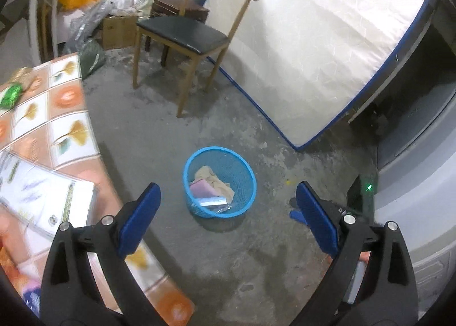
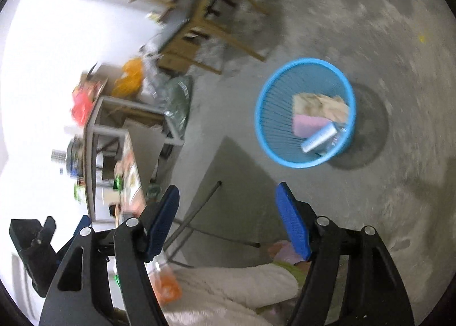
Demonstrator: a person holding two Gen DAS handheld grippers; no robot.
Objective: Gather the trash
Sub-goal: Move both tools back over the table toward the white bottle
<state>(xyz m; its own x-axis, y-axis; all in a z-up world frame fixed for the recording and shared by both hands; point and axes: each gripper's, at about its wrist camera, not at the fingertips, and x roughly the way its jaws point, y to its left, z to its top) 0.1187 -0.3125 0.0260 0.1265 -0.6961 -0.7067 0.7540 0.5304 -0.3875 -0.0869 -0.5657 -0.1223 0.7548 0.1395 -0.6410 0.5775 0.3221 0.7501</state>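
A blue mesh waste basket stands on the concrete floor just beyond my left gripper, which is open with nothing between its blue pads. Inside lie a crumpled beige rag, a pink block and clear plastic. In the right wrist view the basket is ahead and to the right, and a silver tube rests on the pink block in it. My right gripper is open and holds nothing. A green packet lies on the patterned table.
The table with its orange leaf-print cloth fills the left, with a printed booklet on it. A wooden chair and a leaning white mattress stand behind the basket. Bags and boxes pile up at the far wall. A white fluffy sleeve shows below.
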